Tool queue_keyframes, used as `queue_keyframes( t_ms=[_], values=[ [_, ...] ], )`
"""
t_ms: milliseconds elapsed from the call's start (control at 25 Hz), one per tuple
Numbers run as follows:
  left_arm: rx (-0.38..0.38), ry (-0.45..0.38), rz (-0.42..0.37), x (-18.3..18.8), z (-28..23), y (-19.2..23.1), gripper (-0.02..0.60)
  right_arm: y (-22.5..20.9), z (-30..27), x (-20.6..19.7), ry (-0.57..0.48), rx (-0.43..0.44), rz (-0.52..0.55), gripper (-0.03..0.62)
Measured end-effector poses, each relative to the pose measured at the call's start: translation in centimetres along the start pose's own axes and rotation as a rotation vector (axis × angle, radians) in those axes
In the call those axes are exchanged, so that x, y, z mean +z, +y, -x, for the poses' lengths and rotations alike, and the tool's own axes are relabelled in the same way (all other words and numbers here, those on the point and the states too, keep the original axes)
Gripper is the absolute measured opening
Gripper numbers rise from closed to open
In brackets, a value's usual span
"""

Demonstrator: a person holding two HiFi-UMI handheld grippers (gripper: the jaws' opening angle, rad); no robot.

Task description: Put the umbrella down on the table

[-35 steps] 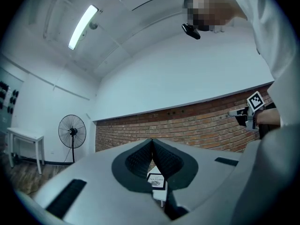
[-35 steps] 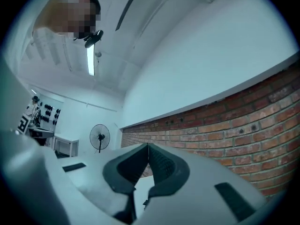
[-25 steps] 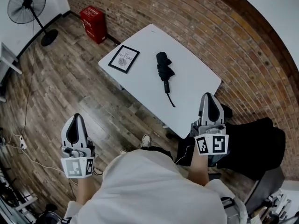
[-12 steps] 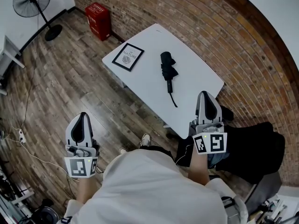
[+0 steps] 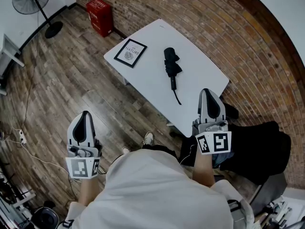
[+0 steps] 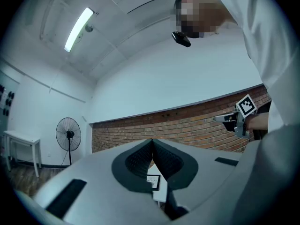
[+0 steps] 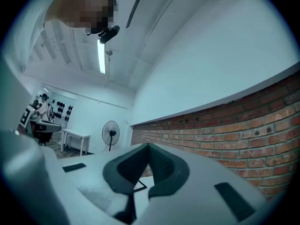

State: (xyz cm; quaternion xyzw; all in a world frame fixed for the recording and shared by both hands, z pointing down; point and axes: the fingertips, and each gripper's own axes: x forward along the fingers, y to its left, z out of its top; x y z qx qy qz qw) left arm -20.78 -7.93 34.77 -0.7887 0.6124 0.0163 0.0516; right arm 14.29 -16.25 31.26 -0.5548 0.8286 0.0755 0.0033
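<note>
I see the folded black umbrella [image 5: 171, 69] lying flat on the white worktop [image 5: 147, 82], near a framed picture [image 5: 130, 52]; my right gripper [image 5: 208, 92] hovers by the worktop's near edge, my left gripper [image 5: 86, 116] over the wooden floor [image 5: 71, 80]; both have their fingers pressed together on nothing.

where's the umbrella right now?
Head view: the folded black umbrella lies on the white table, right of the framed picture. It sits ahead of the right gripper, clear of its jaws.
</note>
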Motion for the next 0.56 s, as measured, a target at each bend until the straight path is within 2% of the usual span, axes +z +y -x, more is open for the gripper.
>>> queue_keyframes(
  t_ms=[560],
  values=[
    [-0.010,-0.006,0.005,0.01,0.30,-0.60,0.023,0.54,0.38,0.21,0.008,0.013,0.012,0.020]
  ],
)
